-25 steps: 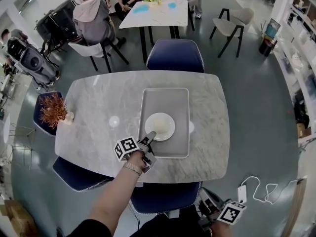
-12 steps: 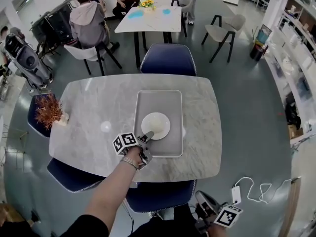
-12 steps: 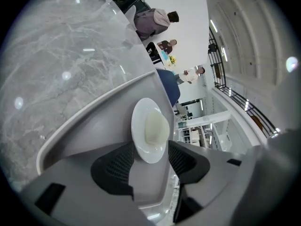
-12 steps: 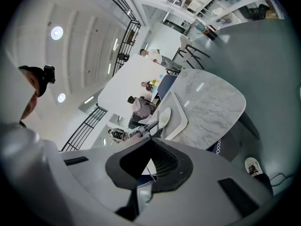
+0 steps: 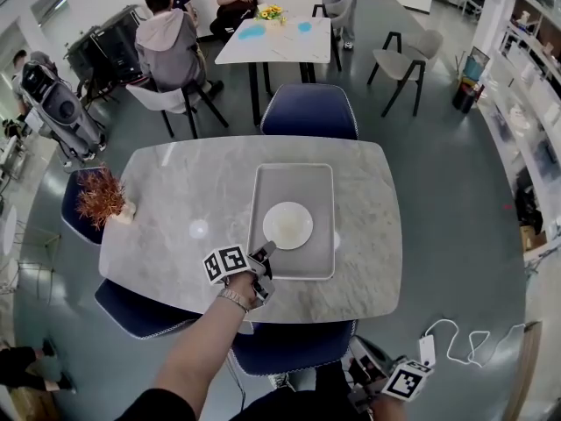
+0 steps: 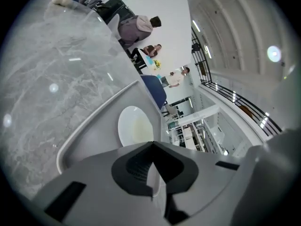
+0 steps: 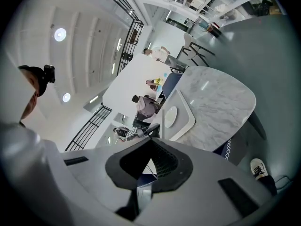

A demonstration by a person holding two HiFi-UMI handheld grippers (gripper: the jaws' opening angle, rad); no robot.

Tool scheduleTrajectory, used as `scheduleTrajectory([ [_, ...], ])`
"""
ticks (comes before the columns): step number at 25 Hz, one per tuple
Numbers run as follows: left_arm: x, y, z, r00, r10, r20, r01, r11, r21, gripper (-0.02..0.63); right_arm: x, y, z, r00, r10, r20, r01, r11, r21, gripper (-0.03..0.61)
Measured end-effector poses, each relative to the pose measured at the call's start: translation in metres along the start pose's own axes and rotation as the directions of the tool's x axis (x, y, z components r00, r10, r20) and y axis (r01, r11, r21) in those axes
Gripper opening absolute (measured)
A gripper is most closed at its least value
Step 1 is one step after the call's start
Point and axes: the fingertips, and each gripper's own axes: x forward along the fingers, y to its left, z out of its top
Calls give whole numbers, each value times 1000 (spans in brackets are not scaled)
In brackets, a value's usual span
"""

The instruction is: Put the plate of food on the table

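Marble counter point(image 5: 175, 200) carries a grey tray point(image 5: 260, 202) near its middle, and the white plate point(image 5: 287, 225) with a pale smear of food lies on the tray's near half. At the tray's near left corner, the left tool point(image 5: 263, 253) points at the plate, jaws pressed together and empty. The right tool point(image 7: 151, 142) hangs low off the counter's near right, also closed on nothing.

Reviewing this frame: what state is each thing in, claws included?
Tray: flat on the table.
Plate: flat on the tray, not yet on bare table.
Left claw: shut, tips at the plate's near rim.
Right claw: shut, empty, off the table.
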Motion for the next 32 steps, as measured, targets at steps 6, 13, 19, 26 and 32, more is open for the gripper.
scheduleTrajectory([
  [6,-50,-29,-3,991,-136,12,134,988,69,5,8,25,-20,999,42,-27,-43,999,-34,11],
  [13,-141,-75,-41,941,-331,-75,339,910,239,5,7,53,-62,997,46,-61,-52,993,-103,11],
  [19,-229,-105,-104,885,-431,-176,465,825,320,6,3,79,-104,993,102,-55,-109,986,-129,11],
  [26,-306,-107,-200,841,-424,-337,538,723,433,6,-12,94,-151,992,117,-42,-122,980,-158,11],
  [32,-344,-88,-264,813,-426,-396,570,718,399,5,-38,92,-179,994,103,-26,-105,984,-142,11],
])
